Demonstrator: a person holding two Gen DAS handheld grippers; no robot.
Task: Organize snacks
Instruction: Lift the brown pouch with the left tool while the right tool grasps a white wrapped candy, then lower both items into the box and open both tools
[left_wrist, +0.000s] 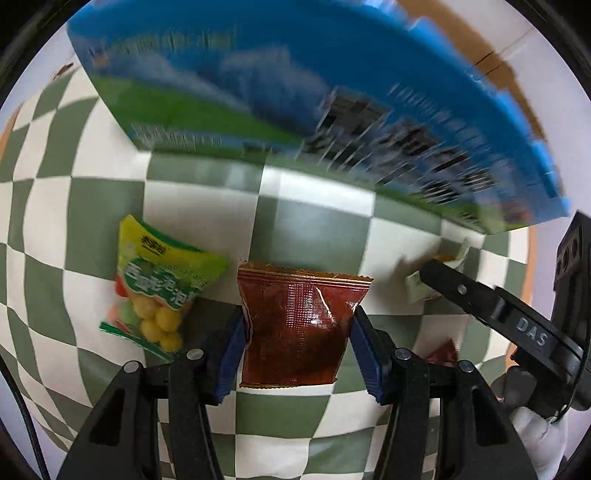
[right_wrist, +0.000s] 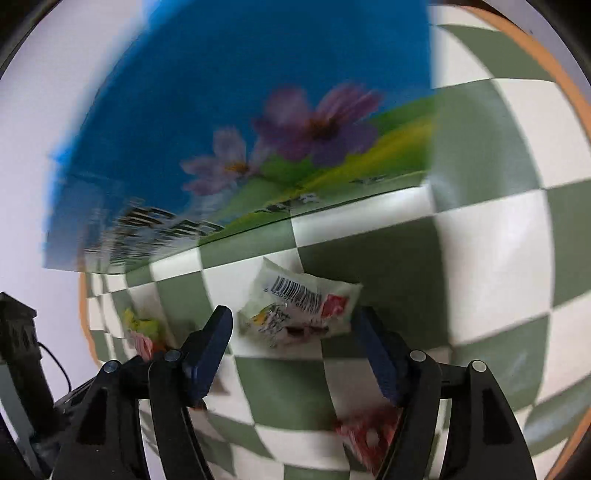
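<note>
In the left wrist view a dark red snack packet (left_wrist: 301, 325) lies on the checked cloth between the two fingers of my left gripper (left_wrist: 299, 328); the jaws stand at its sides and are open. A yellow-green packet of round sweets (left_wrist: 157, 284) lies just left of it. In the right wrist view a white packet with a barcode (right_wrist: 299, 308) lies between the open fingers of my right gripper (right_wrist: 295, 332). The right gripper also shows in the left wrist view (left_wrist: 480, 295), over that white packet (left_wrist: 417, 286).
A large blue box with a meadow and flower print (left_wrist: 295, 92) stands behind the snacks, also in the right wrist view (right_wrist: 240, 129). A red packet (right_wrist: 365, 435) lies under the right gripper. The green-and-white checked cloth (left_wrist: 314, 229) covers the table.
</note>
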